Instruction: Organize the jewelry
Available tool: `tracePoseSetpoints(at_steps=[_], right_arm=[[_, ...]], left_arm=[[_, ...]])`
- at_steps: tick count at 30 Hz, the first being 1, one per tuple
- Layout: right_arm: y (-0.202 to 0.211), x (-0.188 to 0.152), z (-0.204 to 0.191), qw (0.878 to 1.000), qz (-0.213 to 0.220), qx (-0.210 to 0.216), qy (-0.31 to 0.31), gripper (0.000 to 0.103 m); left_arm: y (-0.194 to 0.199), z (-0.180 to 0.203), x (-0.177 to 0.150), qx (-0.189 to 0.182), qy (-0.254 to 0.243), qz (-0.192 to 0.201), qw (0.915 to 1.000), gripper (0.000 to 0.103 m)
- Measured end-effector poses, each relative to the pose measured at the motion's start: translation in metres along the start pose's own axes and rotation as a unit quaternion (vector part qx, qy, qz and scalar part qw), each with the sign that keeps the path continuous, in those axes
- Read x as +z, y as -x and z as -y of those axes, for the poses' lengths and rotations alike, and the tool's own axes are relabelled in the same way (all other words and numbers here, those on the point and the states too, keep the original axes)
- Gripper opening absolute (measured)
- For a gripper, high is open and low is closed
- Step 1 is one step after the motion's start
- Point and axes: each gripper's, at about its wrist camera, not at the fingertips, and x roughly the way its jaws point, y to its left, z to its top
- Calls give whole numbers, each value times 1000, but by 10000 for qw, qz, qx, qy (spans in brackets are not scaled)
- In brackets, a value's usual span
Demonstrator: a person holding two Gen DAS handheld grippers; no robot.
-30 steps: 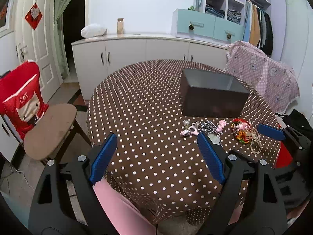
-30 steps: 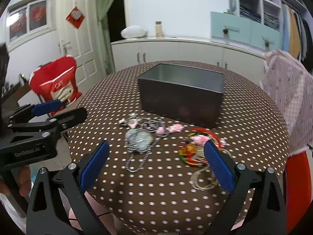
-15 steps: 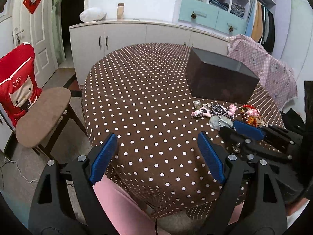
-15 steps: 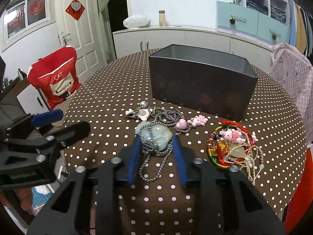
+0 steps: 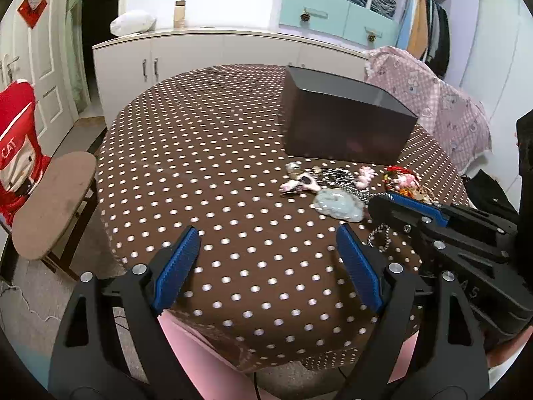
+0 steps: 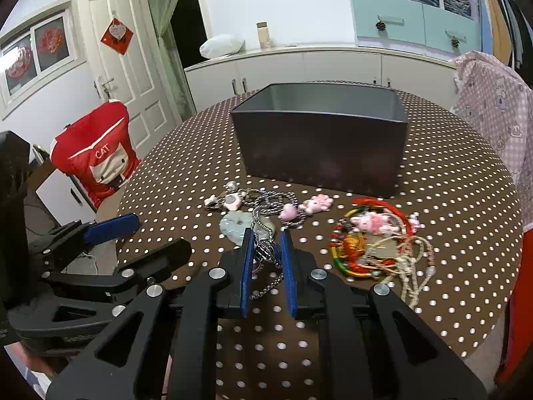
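**Chain caught between closing claw pads**

Nearest in the right wrist view, the right claw [image 6: 266, 243] is seen closing, a silver chain [image 6: 263, 256] between its blue pads. The left claw [image 5: 266, 250] is held released over bare polka-dot bench [image 5: 206, 153]. Just beyond lie a pale green pendant [image 6: 235, 225], pink charms [image 6: 316, 204] and, to the right, a red beaded tangle [image 6: 376, 233]. Farther back, the dark box [image 6: 319, 146] is set open-topped.
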Motion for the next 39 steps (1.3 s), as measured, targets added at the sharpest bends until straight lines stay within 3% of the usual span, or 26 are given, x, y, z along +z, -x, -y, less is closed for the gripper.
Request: tracePoseSetpoints(at_steps=[5, 9, 20, 22, 23, 24, 27, 32, 39], right_arm=[[16, 4, 14, 9994, 248, -97, -216, 14], [27, 5, 28, 9980, 436, -169, -424, 14], [28, -1, 50, 9961, 474, -168, -731, 14], [28, -1, 52, 9959, 476, -156, -754, 14], [28, -1, 54, 9958, 477, -153, -772, 14], [28, -1, 55, 9956, 479, -150, -786, 14], [27, 1, 56, 9954, 468, -153, -821, 14], [26, 2, 56, 9954, 456, -163, -827, 14], [35, 10, 52, 9952, 638, -102, -734, 14]], left_arm=[[-7, 10, 3, -320, -29, -3, 9995, 83], [-15, 21, 5, -778, -125, 7, 9969, 83], [-31, 48, 4, -442, -595, 212, 9970, 82], [-33, 51, 3, -236, -721, 287, 9967, 74], [-33, 52, 2, -95, -782, 321, 9964, 63], [-33, 52, 1, -22, -849, 369, 9957, 58], [-31, 48, -1, 63, -832, 494, 9953, 43], [-29, 39, -6, -71, -685, 712, 9951, 43], [-28, 39, -2, -58, -601, 690, 9958, 43]])
